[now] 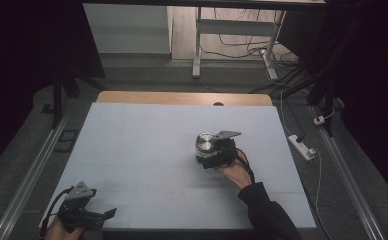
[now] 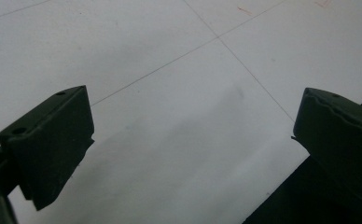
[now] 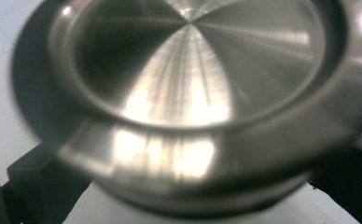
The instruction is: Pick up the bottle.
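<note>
Two tongs are in my hands at the white table [image 1: 147, 140]. My right gripper [image 1: 213, 150] sits a little toward four o'clock from the table's middle, my right hand [image 1: 234, 172] wrapped around its back end, the dark sleeve [image 1: 267, 210] running off toward five o'clock and the wrist bent so the tool points to about ten o'clock. Its jaws are closed against the sides of a round metal lid [image 1: 205, 141], one jaw at each lower edge in the right gripper view, where the brushed steel disc [image 3: 193, 93] with its raised rim looms close and blurred; whether it is lifted or resting on the table I cannot tell. No brand, label or writing can be read on it. My left gripper [image 1: 94, 215] lies low at the table's seven o'clock corner, pointing toward three o'clock, my left hand [image 1: 59, 230] just at the edge. In the left gripper view its jaws stand wide apart with nothing between them, above bare white board crossed by thin lines [image 2: 170, 60].
</note>
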### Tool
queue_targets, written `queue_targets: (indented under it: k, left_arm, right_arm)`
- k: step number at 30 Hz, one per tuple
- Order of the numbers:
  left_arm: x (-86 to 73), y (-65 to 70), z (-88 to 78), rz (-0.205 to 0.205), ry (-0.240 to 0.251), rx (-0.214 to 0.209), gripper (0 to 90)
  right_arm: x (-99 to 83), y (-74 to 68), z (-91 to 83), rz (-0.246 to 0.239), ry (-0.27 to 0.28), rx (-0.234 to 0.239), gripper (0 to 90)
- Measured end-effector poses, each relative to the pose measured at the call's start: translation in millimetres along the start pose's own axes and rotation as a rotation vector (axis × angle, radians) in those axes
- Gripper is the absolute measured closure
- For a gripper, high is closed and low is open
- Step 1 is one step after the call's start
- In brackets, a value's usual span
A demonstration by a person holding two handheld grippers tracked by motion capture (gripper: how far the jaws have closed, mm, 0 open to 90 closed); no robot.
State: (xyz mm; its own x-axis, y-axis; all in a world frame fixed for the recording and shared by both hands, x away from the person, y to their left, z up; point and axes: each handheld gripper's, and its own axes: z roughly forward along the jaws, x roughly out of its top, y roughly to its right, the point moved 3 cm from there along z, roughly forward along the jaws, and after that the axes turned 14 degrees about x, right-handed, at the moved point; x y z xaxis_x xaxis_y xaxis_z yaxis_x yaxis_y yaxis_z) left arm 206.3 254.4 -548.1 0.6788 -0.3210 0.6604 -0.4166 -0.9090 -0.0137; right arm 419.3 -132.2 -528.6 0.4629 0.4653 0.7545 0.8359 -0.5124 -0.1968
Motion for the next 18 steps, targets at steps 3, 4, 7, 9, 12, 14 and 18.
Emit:
queue_targets:
  k: [3,4,7,9,12,14,18]
  left_arm:
    - [0.0,0.0,0.0,0.000,0.000,0.000,0.0]
    - [0.0,0.0,0.0,0.001,0.000,0.000,0.0]
    - [0.0,0.0,0.2,0.001,-0.001,0.001,0.0]
    - [0.0,0.0,0.2,0.002,-0.002,0.000,0.0]
    - [0.0,0.2,0.3,0.003,-0.002,0.002,0.0]
    - [0.1,0.4,0.3,0.004,-0.003,0.002,0.0]
    - [0.0,0.5,0.3,0.006,-0.003,0.001,0.0]
  right_arm:
    - [0.9,1.8,2.9,-0.002,0.006,-0.001,0.0]
    - [1.2,2.2,3.6,-0.002,0.008,0.000,0.0]
    - [2.4,2.4,4.6,-0.004,0.012,-0.008,0.0]
    - [3.4,2.6,4.6,-0.003,0.017,-0.012,1.1]
    - [4.2,0.8,5.0,-0.004,0.019,-0.002,6.5]
    - [4.9,-1.2,4.8,-0.016,0.022,0.008,11.9]
    - [5.5,-3.6,4.1,-0.040,0.013,-0.014,13.4]
